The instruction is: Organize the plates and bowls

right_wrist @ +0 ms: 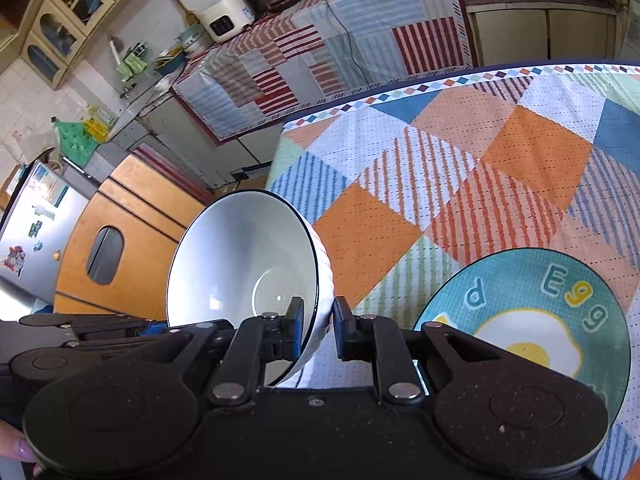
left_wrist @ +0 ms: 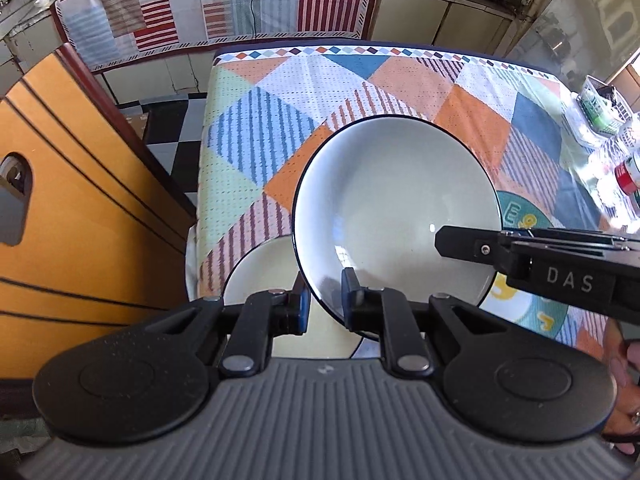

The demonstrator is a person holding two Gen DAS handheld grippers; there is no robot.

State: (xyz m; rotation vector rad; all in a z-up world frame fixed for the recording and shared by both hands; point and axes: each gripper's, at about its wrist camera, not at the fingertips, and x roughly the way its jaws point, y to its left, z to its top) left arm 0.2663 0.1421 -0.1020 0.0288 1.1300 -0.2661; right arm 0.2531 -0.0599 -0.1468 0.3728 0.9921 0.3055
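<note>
My left gripper (left_wrist: 325, 300) is shut on the near rim of a white plate (left_wrist: 396, 200) with a dark rim, held tilted above the table. A second white plate (left_wrist: 264, 268) lies on the table under it, at the near left corner. My right gripper (right_wrist: 316, 328) is shut on the rim of a white bowl (right_wrist: 244, 256) with a dark rim, held tilted with its opening to the left. The right gripper also shows in the left wrist view (left_wrist: 444, 240), over the held plate's right side.
A round teal egg-print mat (right_wrist: 532, 312) lies on the patchwork tablecloth (right_wrist: 480, 152); it also shows in the left wrist view (left_wrist: 532, 308). A basket (left_wrist: 604, 108) and jars stand at the table's right. An orange cabinet (left_wrist: 72, 200) stands left of the table.
</note>
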